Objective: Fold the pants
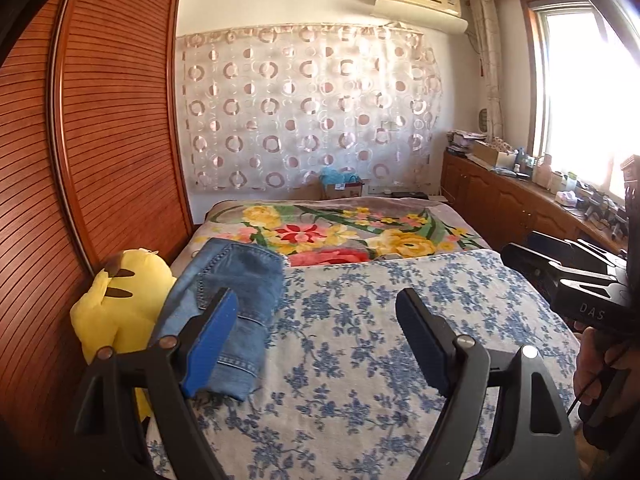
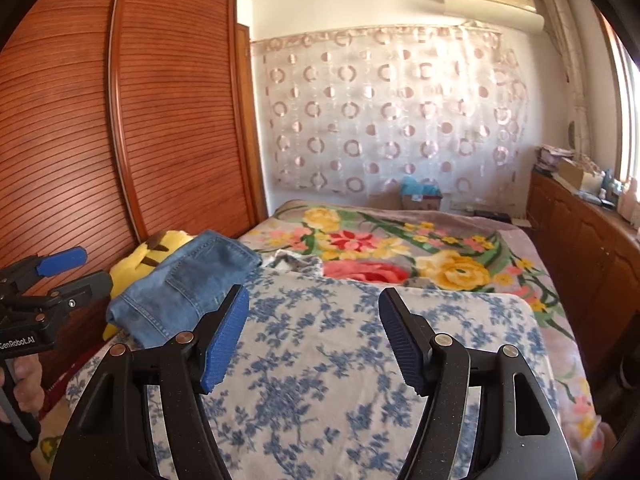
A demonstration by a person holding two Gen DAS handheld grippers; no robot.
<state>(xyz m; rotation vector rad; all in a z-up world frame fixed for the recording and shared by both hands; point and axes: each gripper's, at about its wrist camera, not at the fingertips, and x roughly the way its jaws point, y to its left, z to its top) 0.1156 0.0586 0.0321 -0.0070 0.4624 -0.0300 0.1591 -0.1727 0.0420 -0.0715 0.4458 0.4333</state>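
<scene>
Denim: folded blue jeans, laid at far left edge of bed.
Set as a compact stack on blue-flowered white cotton sheet, touching yellow plush toy, likely parked aside as finished. Left gripper and right gripper both spread wide, nothing between blue pads, hovering above bare sheet, apparently clear of cloth after release.

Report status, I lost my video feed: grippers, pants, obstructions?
Left gripper open, empty. Right gripper open, empty. Jeans folded on the bed's left edge, against yellow plush toy. Nothing in the way.
</scene>
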